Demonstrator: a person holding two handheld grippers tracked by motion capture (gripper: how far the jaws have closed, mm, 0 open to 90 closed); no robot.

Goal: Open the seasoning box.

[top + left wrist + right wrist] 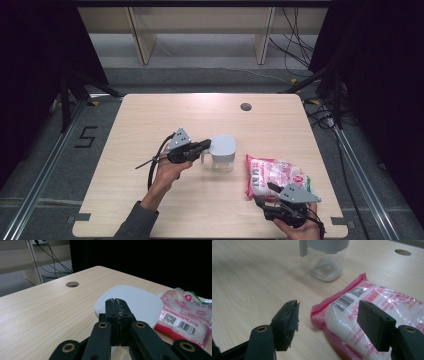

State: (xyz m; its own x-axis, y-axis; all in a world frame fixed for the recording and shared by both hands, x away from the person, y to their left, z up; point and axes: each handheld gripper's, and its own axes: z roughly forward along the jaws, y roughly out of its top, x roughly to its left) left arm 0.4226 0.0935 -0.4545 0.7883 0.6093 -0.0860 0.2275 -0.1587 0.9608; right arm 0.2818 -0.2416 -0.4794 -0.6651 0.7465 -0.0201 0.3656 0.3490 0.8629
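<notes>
Jar [220, 159] stands mid-tabletop [150, 120], clear, with its pale lid [222, 145] on; a sealed pink-and-white bag [274, 176] lies just beside it on the right. Nothing looks poured or opened yet, so the work seems near its start. The left claw [204, 145] has its jaws pressed together at the lid's near edge, whether pinching the jar's handle I cannot tell. The right claw [328, 326] is spread wide, straddling the bag's near corner without touching.
</notes>
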